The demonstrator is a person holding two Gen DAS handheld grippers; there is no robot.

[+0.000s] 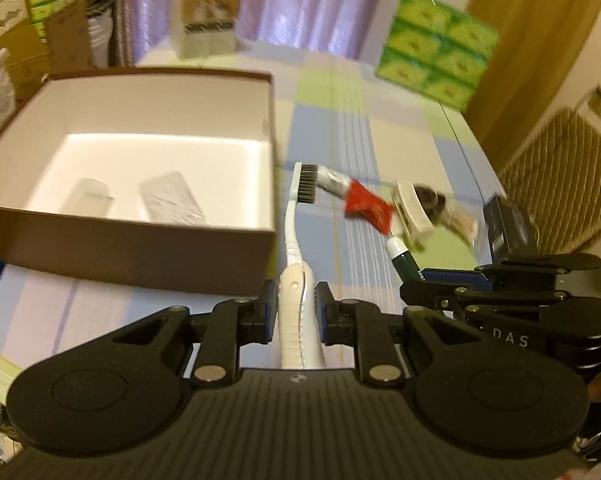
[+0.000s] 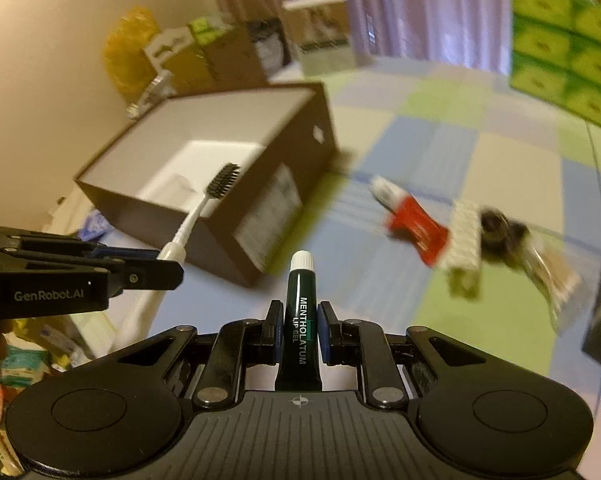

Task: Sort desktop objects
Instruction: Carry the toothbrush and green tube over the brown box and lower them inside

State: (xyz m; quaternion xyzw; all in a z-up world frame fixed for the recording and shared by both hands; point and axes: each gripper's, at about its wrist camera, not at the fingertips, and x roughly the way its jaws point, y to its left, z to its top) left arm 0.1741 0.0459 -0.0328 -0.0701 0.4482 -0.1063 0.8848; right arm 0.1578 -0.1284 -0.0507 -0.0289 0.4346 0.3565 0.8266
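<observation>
**Toothbrush and lip gel held, box ahead**

The toothbrush (image 1: 298,240) is clamped at its thick ribbed handle by the left gripper (image 1: 297,300), bristles pointing forward past the fingers. It is judged light and stiff, though smooth enough to pivot. The lip gel (image 2: 301,312) is pinched mid-tube by the right gripper (image 2: 300,322); the tube is soft, so a gentle hold suits. Ahead-left of the fingers, two pale packets are seen in the box (image 1: 140,236).

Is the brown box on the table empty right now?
Not empty: the open brown box holds two pale wrapped items on its white floor; what they are cannot be told.
</observation>
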